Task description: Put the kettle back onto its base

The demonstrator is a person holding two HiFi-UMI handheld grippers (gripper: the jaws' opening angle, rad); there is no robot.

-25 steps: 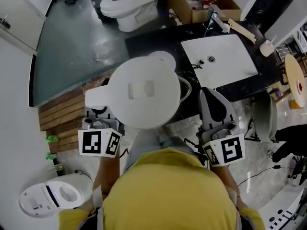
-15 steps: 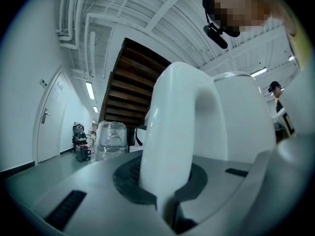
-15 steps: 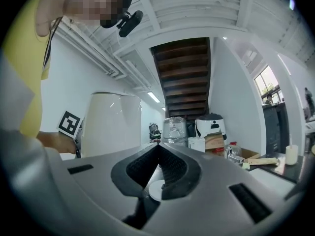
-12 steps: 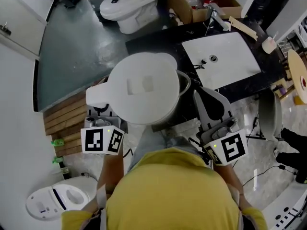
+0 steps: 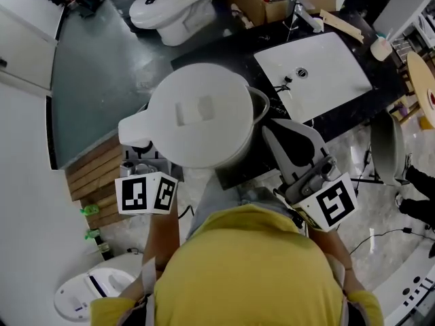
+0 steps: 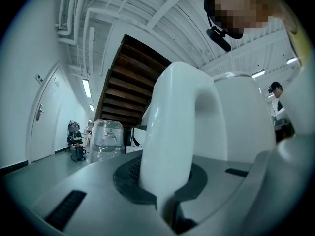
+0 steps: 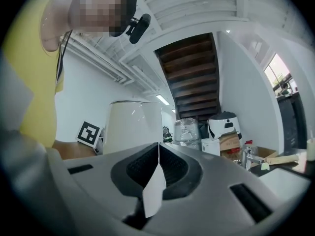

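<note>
**Kettle gripped by its handle, right gripper closed on nothing**

My left gripper (image 6: 167,193) is clamped on the white handle (image 6: 172,132). Its jaws are drawn in narrow, with the handle pinched between them. The kettle (image 5: 200,114) hangs straight ahead of that gripper, upright, lid facing the head camera.

My right gripper (image 7: 158,154) has its jaws pressed together with nothing between them. It sits close beside the kettle's right flank.

Compared with a second ago, the kettle and both grippers sit farther up the frame from the wooden slats (image 5: 92,175) on the floor. The right gripper, which pointed straight up the picture then, now leans its tip left toward the kettle.

From above, the kettle's body overlaps the near edge of the black counter (image 5: 217,53). The white sink (image 5: 312,63) lies to its right and a toilet (image 5: 173,2) beyond it.
</note>
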